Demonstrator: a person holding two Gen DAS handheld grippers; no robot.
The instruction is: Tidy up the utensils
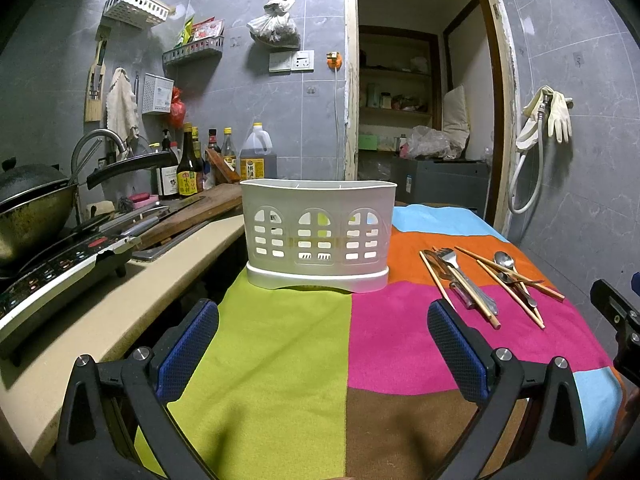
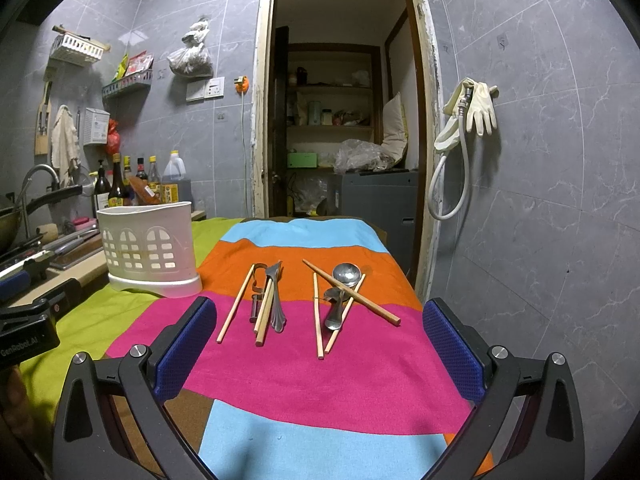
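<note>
Both tools gape — utensils (image 2: 304,304) (perhaps peeler too) beside caddy (image 2: 148,248).

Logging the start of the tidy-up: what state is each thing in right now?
Left gripper: jaws open, empty.
Right gripper: jaws open, empty.
Utensil holder: upright on the cloth, looks empty.
Chopsticks: loose, lying flat, some crossed.
Fork: lying flat.
Spoon: lying under a chopstick.
</note>
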